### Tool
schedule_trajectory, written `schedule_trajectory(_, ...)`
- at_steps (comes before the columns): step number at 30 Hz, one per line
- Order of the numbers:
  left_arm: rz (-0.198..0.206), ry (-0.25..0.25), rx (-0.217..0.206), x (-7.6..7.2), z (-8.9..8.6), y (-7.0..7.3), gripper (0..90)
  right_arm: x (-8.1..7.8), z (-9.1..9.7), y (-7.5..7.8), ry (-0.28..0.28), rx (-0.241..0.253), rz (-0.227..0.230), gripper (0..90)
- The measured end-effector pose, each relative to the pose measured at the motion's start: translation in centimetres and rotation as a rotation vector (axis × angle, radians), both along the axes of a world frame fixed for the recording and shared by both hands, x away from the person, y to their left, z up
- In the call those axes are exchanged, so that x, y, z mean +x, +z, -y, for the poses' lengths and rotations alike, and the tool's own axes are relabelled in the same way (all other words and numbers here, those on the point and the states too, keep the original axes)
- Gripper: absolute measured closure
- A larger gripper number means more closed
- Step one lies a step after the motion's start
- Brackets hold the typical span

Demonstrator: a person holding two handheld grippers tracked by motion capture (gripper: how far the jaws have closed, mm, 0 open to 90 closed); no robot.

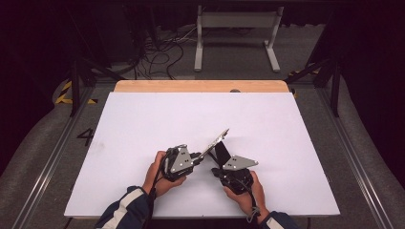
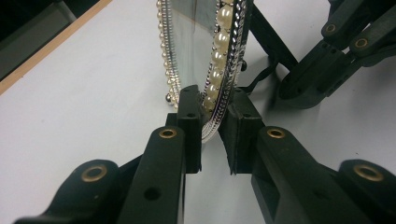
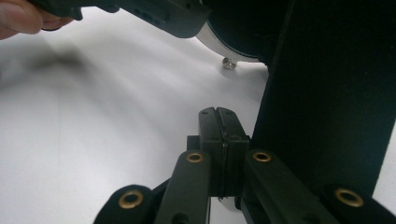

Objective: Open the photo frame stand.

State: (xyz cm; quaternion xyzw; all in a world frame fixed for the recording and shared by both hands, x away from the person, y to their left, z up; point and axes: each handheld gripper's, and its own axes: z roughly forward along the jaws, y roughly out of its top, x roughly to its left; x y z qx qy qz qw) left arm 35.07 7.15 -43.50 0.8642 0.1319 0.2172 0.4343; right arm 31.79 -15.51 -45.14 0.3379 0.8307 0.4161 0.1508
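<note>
Left gripper (image 2: 211,126) pinches our oval pearl-rimmed silver mirror frame (image 2: 219,70); right gripper (image 3: 218,135) pressed together by its black stand (image 3: 327,93). Next we'd probably stand it on the bench (image 1: 143,124).

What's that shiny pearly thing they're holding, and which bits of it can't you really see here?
It looks like a pearl-rimmed mirror or picture frame, clamped at its rim by the left gripper.

- Its top: cut off by the upper edge of the left gripper view.
- Its face: seen edge-on and too small in the high view.
- Its back: in the right gripper view, the black stand covers most of it.
- The shut right gripper: whether it touches the stand is unclear.
</note>
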Motion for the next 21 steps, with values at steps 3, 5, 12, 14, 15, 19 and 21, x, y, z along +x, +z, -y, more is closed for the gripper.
schedule_trajectory(3, -0.006, -0.008, -0.002, -0.4, 0.1, 0.2, 79.5, 0.0, 0.3, 0.0, -0.002, -0.008, -0.003, 90.0)
schedule_trajectory(5, -0.002, -0.003, 0.014, -0.7, 0.3, 0.2, 79.1, 0.1, 0.7, 0.1, -0.004, -0.005, -0.012, 90.0)
schedule_trajectory(12, -0.005, -0.004, 0.005, -0.8, 0.6, 0.2, 78.2, 0.2, 1.7, 0.1, -0.004, -0.01, -0.029, 90.0)
schedule_trajectory(14, -0.011, -0.008, 0.001, -0.9, 0.7, 0.2, 77.7, 0.5, 2.3, 0.0, -0.017, -0.012, -0.036, 90.0)
schedule_trajectory(15, -0.01, -0.008, 0.0, -0.9, 0.7, 0.2, 77.5, 0.7, 2.5, -0.1, -0.016, -0.004, -0.042, 90.0)
schedule_trajectory(19, -0.021, -0.011, -0.018, -0.8, 0.8, 0.1, 76.9, 1.1, 2.8, -0.4, -0.015, -0.02, -0.045, 90.0)
schedule_trajectory(21, -0.023, -0.017, -0.021, -0.8, 0.8, 0.1, 76.8, 1.1, 2.8, -0.4, -0.016, -0.031, -0.04, 90.0)
